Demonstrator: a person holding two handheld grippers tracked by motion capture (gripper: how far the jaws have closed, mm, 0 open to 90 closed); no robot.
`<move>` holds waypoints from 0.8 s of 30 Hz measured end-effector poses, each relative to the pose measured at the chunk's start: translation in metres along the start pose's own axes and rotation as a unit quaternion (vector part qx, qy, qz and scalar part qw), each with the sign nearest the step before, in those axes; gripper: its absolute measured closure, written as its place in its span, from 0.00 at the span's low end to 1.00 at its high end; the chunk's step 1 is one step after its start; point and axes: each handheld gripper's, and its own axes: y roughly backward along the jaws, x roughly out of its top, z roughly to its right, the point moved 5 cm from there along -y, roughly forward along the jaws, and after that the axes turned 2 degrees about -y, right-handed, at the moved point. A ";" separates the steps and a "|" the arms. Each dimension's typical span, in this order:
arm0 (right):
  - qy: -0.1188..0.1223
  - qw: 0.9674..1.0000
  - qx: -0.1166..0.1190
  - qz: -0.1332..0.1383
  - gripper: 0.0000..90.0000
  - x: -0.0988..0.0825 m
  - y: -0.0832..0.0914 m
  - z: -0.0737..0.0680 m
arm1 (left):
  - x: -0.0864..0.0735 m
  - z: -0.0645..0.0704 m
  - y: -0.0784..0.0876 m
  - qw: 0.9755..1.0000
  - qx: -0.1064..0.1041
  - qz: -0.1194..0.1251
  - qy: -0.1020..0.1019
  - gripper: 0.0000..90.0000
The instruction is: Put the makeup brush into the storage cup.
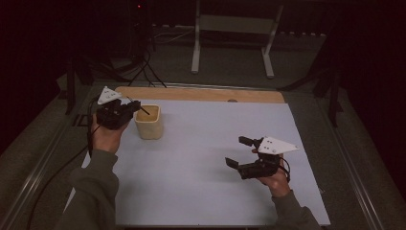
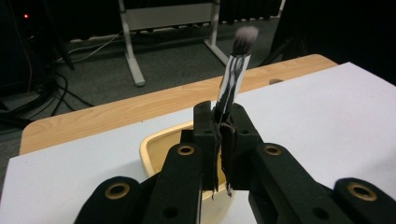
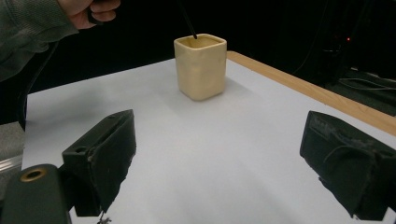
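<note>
At the table's far left: the left gripper [image 1: 125,109] hangs just beside the cream cup [image 1: 149,122], on the cup's left in the high view, with its nose over the rim.
Left gripper's jaws: closed tight on a makeup brush [image 2: 232,84], the pads pinching its handle low down.
Brush: black and silver handle with a soft grey tuft at the top; in the left gripper view it rises out of the jaws, leaning a little to the right, bristles up and blurred.
Brush's lower end: in the right gripper view a thin dark stick [image 3: 188,21] slants down to the cup's mouth and meets its rim; whether it touches the inside I cannot tell.
Cup: square-sided with rounded corners, upright on the white sheet [image 1: 201,158], near the sheet's far left corner; its open mouth lies right under the left gripper's jaws.
Right gripper [image 1: 239,151]: held low over the sheet's near right part, well apart from the cup, pointing left towards it.
Right gripper's jaws: spread wide with bare sheet between the two pads.
Table: a strip of light wood [image 1: 201,94] lies beyond the sheet's far edge.
Hands: each of the person's hands grasps its gripper from behind, green sleeves coming in from the near edge.
</note>
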 end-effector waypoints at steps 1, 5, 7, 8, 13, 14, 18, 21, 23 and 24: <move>0.000 1.000 0.001 0.000 0.12 0.000 0.000 0.000 | 0.000 0.000 0.000 1.000 0.001 -0.001 -0.001 0.96; 0.000 1.000 0.001 0.000 0.12 0.000 0.000 0.000 | -0.001 0.000 -0.001 1.000 0.004 -0.004 -0.005 0.96; -0.001 1.000 0.000 0.000 0.12 0.000 0.000 0.000 | -0.001 0.000 -0.001 1.000 0.004 -0.005 -0.005 0.96; -0.001 1.000 0.000 0.000 0.12 0.000 0.000 0.000 | -0.001 0.000 -0.001 1.000 0.004 -0.005 -0.005 0.96; 0.000 1.000 0.000 0.000 0.12 0.000 0.000 0.000 | -0.002 0.000 -0.003 1.000 0.006 -0.008 -0.006 0.96; 0.000 1.000 0.000 0.000 0.12 0.000 0.000 0.000 | -0.002 0.000 -0.004 1.000 0.006 -0.009 -0.007 0.96; -0.001 1.000 0.000 0.000 0.12 0.000 0.000 0.000 | -0.003 0.000 -0.006 1.000 0.006 -0.012 -0.009 0.96; -0.001 1.000 0.000 0.000 0.12 0.000 0.000 0.000 | -0.003 0.000 -0.008 1.000 0.007 -0.015 -0.010 0.96; 0.000 1.000 0.000 0.000 0.12 0.000 0.000 0.000 | -0.004 0.000 -0.009 1.000 0.007 -0.016 -0.010 0.96; -0.001 1.000 0.000 0.000 0.12 0.000 0.000 0.000 | -0.004 0.000 -0.009 1.000 0.008 -0.016 -0.010 0.96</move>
